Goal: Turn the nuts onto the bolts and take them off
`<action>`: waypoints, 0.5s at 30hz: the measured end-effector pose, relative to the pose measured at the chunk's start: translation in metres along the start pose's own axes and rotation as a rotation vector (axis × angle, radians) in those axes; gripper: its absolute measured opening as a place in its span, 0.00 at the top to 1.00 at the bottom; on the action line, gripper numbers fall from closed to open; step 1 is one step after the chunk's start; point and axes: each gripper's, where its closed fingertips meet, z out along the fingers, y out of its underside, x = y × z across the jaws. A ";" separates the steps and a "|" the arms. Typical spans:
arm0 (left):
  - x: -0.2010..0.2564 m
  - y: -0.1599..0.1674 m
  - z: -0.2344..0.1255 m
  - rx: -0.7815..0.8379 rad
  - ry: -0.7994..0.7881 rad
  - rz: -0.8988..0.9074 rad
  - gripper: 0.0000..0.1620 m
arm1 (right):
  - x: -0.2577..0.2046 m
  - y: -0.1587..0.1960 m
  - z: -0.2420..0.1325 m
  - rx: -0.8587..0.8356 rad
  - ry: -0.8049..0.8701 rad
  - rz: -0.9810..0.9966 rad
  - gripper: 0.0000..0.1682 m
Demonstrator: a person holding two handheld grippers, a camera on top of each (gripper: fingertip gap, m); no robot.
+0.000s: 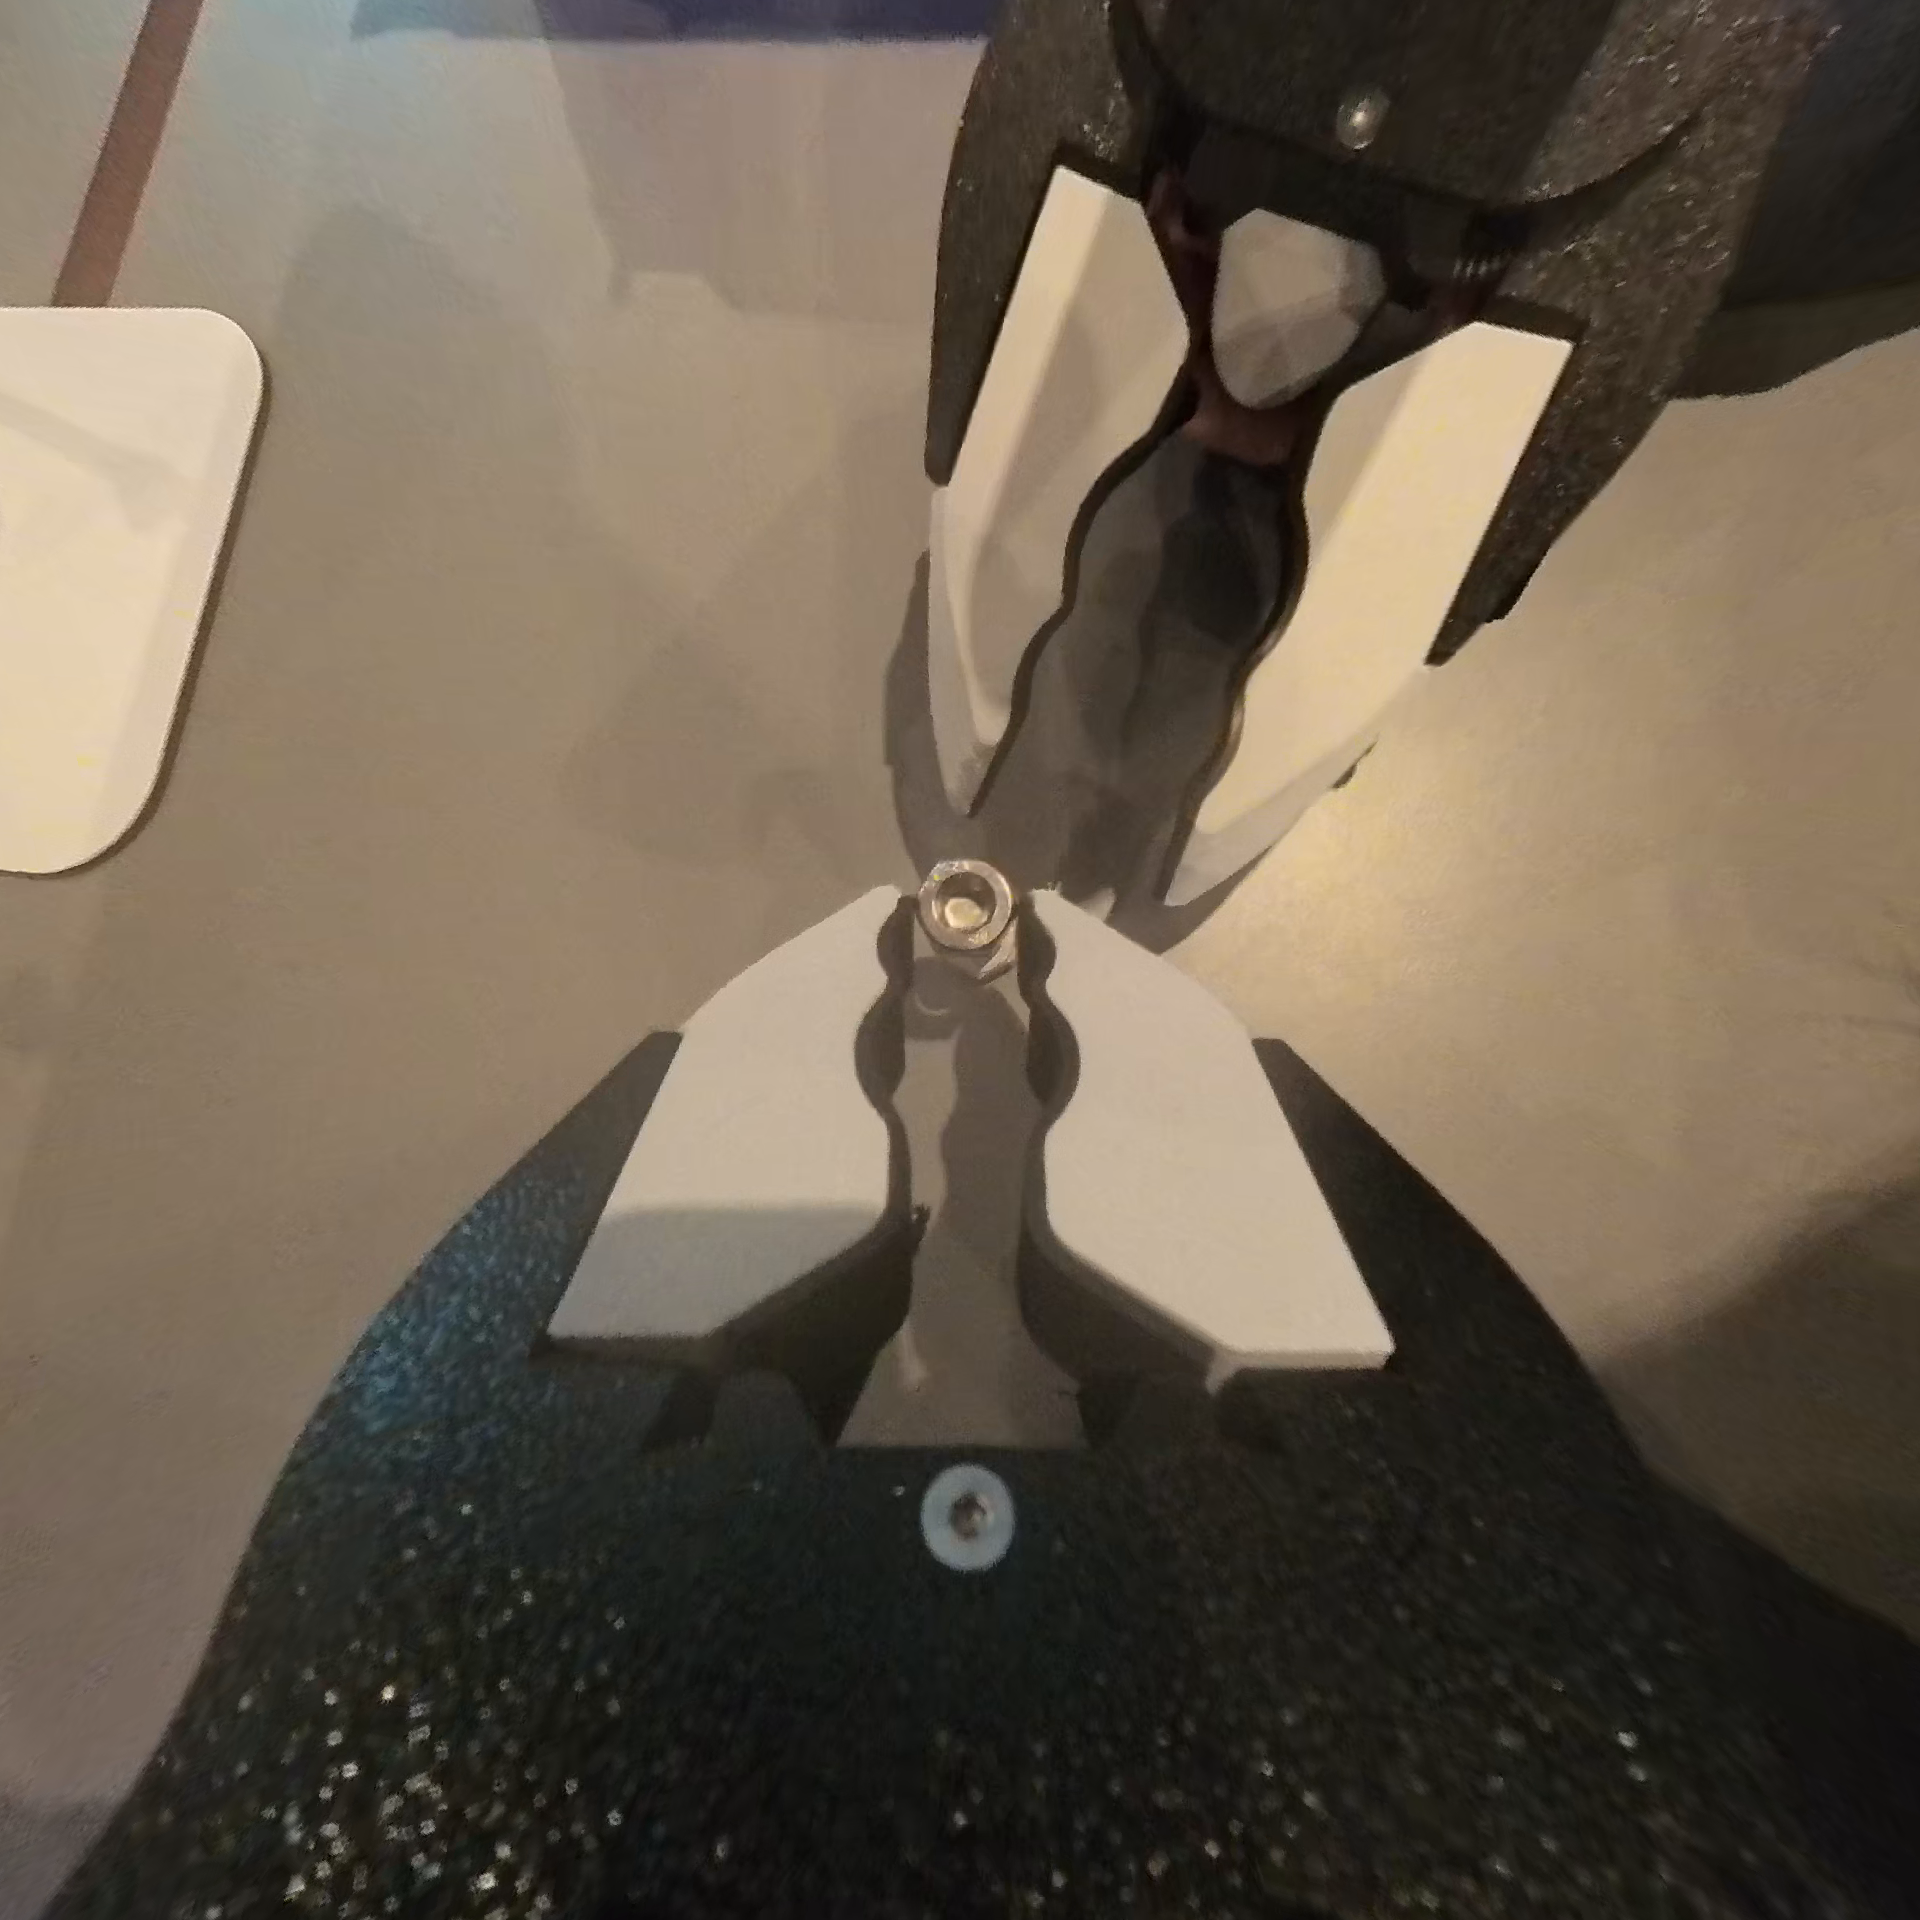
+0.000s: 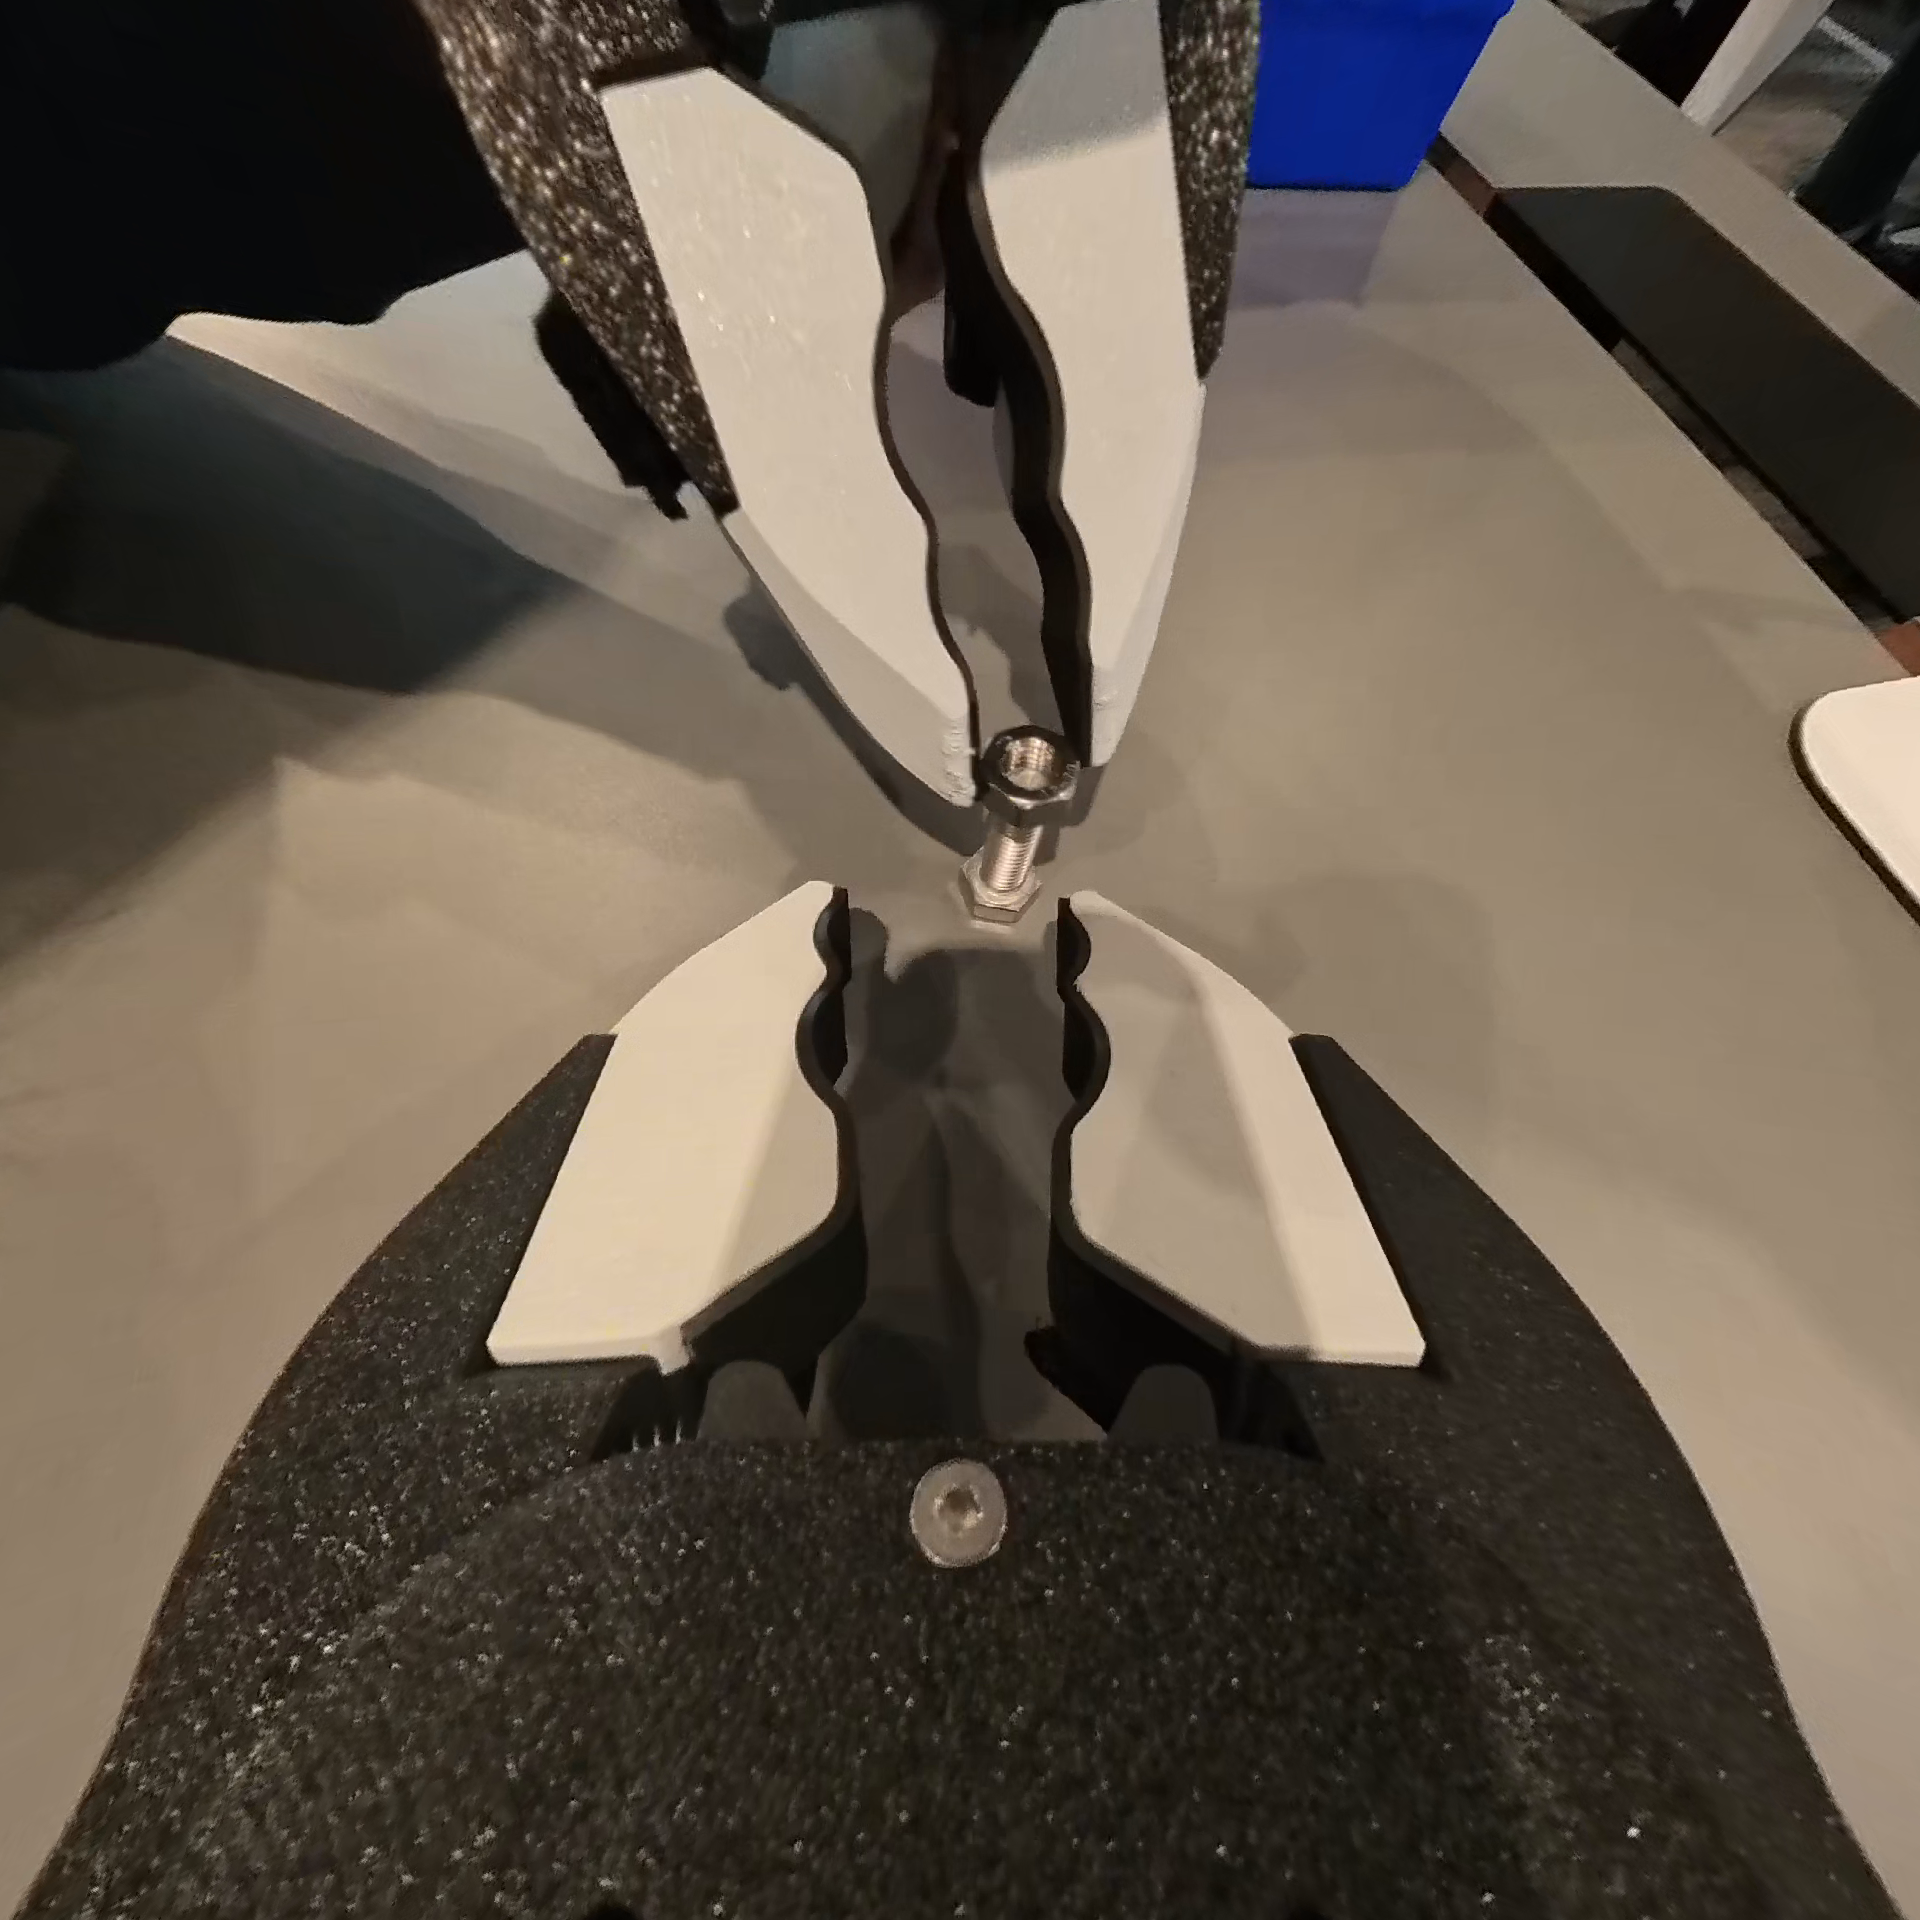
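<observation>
A steel bolt (image 2: 995, 864) stands head-down on the grey table (image 2: 1455, 727). A hex nut (image 2: 1025, 774) sits on the bolt's top end. My left gripper (image 1: 961, 900) comes down from above and is shut on the nut (image 1: 962, 912), one fingertip on each side; it also shows in the right wrist view (image 2: 1025, 767). My right gripper (image 2: 951, 902) is open and empty, low over the table, with the bolt's head just beyond its fingertips. In the left wrist view the right gripper (image 1: 1070, 847) reaches in from the top. The bolt's shaft is mostly hidden under the nut there.
A white board with rounded corners (image 1: 104, 582) lies on the table to one side, and its corner shows in the right wrist view (image 2: 1870, 800). A blue bin (image 2: 1371, 94) stands at the table's far edge. A black slab (image 2: 1704, 343) lies far right. My two grippers' fingertips are within a few centimetres of each other. My left gripper's tips are some 35 centimetres from the black slab (image 2: 1704, 343).
</observation>
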 end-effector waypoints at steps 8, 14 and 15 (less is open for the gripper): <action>0.001 -0.001 0.002 -0.002 0.016 -0.010 0.88 | -0.001 0.001 0.001 -0.004 -0.007 -0.001 0.77; 0.001 0.001 0.002 -0.024 0.015 -0.010 0.88 | -0.002 0.000 0.002 -0.006 -0.009 -0.004 0.77; 0.001 0.000 0.002 -0.031 0.013 -0.006 0.88 | -0.002 0.000 0.002 -0.006 -0.010 -0.004 0.77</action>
